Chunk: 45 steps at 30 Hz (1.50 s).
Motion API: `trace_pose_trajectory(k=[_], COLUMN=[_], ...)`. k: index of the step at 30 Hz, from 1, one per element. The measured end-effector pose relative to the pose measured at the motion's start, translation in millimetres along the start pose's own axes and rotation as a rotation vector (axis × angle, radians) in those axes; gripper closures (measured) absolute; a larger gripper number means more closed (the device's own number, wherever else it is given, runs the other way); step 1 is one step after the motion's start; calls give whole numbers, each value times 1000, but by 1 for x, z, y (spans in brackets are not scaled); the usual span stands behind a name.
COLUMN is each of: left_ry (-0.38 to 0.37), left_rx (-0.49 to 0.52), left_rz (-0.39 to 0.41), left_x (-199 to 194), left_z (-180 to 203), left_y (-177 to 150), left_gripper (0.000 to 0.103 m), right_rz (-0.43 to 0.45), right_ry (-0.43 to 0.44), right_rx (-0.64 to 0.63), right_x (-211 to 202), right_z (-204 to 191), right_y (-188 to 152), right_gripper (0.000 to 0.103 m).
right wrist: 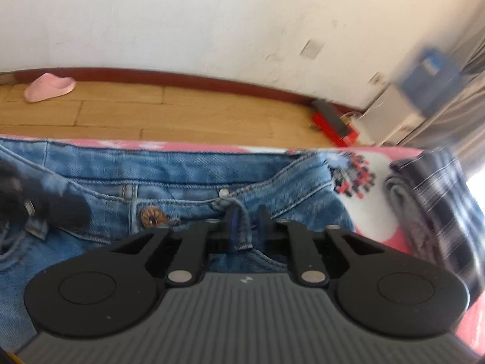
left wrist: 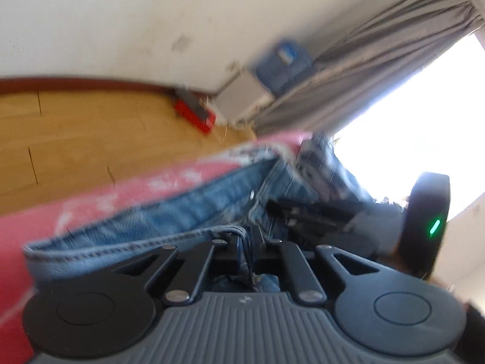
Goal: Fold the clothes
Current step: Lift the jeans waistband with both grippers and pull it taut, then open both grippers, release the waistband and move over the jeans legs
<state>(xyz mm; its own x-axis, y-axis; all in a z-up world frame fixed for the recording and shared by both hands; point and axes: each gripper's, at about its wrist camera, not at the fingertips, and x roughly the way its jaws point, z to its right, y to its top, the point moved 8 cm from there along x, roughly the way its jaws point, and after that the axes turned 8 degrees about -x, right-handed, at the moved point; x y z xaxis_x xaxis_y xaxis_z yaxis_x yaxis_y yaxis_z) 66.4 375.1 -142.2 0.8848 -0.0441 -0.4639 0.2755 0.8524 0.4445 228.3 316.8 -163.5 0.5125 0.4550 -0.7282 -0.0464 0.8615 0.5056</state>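
Blue jeans (right wrist: 188, 176) lie on a pink patterned bed cover (right wrist: 369, 188), waistband toward the bed's far edge, brown button (right wrist: 150, 217) showing. My right gripper (right wrist: 247, 220) is shut on the waistband at a belt loop right of the button. In the left wrist view the jeans (left wrist: 157, 212) are blurred and partly lifted. There my left gripper (left wrist: 249, 239) is shut on a stitched denim edge that runs between its fingers. The right gripper (left wrist: 306, 212) appears there as a dark blur beyond the denim. The left gripper (right wrist: 21, 200) is a black blur at the left edge of the right wrist view.
A plaid shirt (right wrist: 439, 212) and a grey garment (right wrist: 403, 203) lie on the bed's right side. Beyond the bed is wooden floor (right wrist: 182, 115) with a pink slipper (right wrist: 48, 86), a red box (right wrist: 333, 124), a white box (right wrist: 391, 115) and a grey curtain (left wrist: 379, 57).
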Motion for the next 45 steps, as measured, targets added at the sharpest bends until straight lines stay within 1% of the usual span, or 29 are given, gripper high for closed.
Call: trace_pose_trajectory(k=[4, 6, 11, 14, 16, 18, 19, 21, 22, 23, 24, 26, 28, 29, 30, 31, 32, 33, 34, 35, 37, 38, 39, 42, 45], left_ry=[1, 0, 4, 17, 35, 70, 93, 147, 169, 186, 188, 179, 178, 170, 157, 143, 130, 115, 101, 91, 88, 87, 87, 103, 142], left_rx=[98, 122, 105, 87, 71, 63, 63, 54, 38, 15, -10, 13, 32, 27, 11, -7, -26, -42, -54, -57, -55, -56, -58, -60, -15], left_rz=[80, 120, 188, 216, 227, 208, 183, 93, 39, -4, -20, -16, -20, -28, -42, -55, -65, -72, -77, -80, -83, -85, -88, -82, -62], left_x=[-15, -22, -34, -39, -42, -40, -37, -21, -12, -5, -2, -3, -6, -8, -9, -11, -13, -16, -19, -23, -30, -34, -38, -50, -63], left_z=[23, 32, 39, 34, 27, 15, 8, -12, -23, -34, -42, -43, -42, -42, -44, -45, -45, -45, -44, -41, -39, -38, -38, -38, -31], left_y=[3, 6, 20, 32, 41, 44, 44, 36, 31, 26, 24, 23, 24, 25, 25, 27, 28, 30, 31, 31, 32, 32, 34, 39, 43], left_gripper=[97, 97, 98, 98, 98, 98, 98, 99, 99, 98, 98, 97, 96, 96, 96, 95, 93, 87, 81, 77, 57, 53, 51, 51, 51], right_rz=[96, 142, 210, 238, 234, 217, 209, 192, 172, 128, 99, 112, 102, 96, 88, 80, 78, 80, 93, 105, 130, 144, 161, 224, 266], right_ry=[-144, -190, -214, -188, -156, -117, -98, -59, -34, 1, 33, 79, 134, 165, 196, 231, 271, 310, 347, 382, 439, 456, 471, 519, 541], right_rx=[-71, -77, -48, -13, 8, 28, 38, 58, 69, 83, 102, 162, 237, 278, 321, 373, 436, 503, 578, 654, 803, 872, 928, 1073, 1169], right_x=[-18, -27, -42, -43, -36, -25, -20, -10, -3, 10, 19, 24, 22, 18, 15, 11, 5, -1, -10, -18, -34, -43, -54, -94, -140], right_z=[-8, -7, 2, 8, 7, 3, 1, -3, -6, -11, -14, -13, -3, 1, 6, 14, 21, 29, 38, 47, 68, 78, 88, 110, 126], right_y=[2, 7, 24, 36, 42, 46, 48, 52, 50, 41, 34, 28, 28, 27, 26, 24, 20, 15, 10, 4, -14, -23, -33, -70, -112], right_gripper=[99, 99, 99, 99, 99, 99, 99, 99, 99, 99, 98, 96, 94, 88, 75, 68, 55, 52, 51, 50, 50, 50, 50, 50, 49])
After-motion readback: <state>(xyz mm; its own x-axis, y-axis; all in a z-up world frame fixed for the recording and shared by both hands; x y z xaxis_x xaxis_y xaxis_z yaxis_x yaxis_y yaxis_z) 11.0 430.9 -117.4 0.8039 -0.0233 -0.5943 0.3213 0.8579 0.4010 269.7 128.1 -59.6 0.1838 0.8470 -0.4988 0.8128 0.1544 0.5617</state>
